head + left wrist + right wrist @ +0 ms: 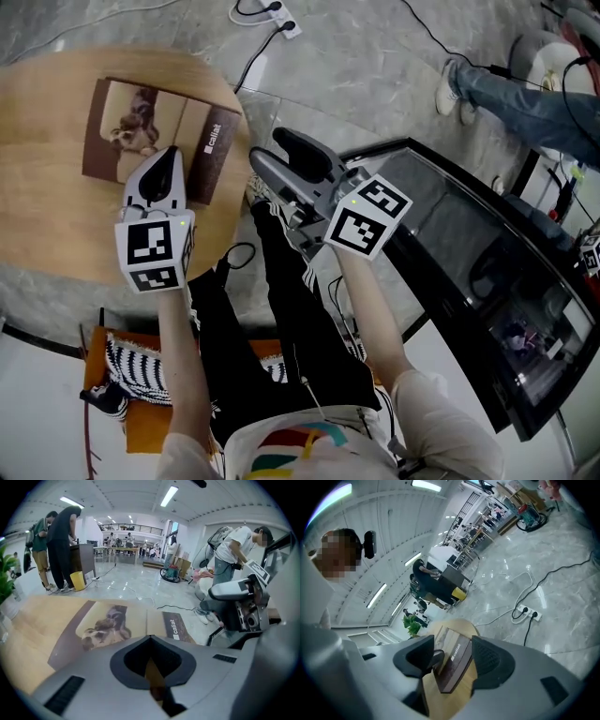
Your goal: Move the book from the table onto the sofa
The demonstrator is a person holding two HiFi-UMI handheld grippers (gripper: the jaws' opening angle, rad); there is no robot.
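The book (150, 127), brown-covered with a dog picture, lies flat on the round wooden table (47, 197). My left gripper (169, 161) hangs over the book's near edge with its jaws together and nothing between them; I cannot tell whether it touches the book. In the left gripper view the book (112, 623) lies just beyond the closed tips of the left gripper (150, 638). My right gripper (281, 150) is off the table's right edge, open and empty. The right gripper view shows the book (457, 660) farther off, framed between the spread jaws of the right gripper (453, 649).
A low black glass cabinet (469, 262) stands to the right. A power strip (281, 21) and cables lie on the marble floor beyond the table. Another person's legs (506, 94) are at the upper right. An orange cushion with striped cloth (141, 375) is at the lower left.
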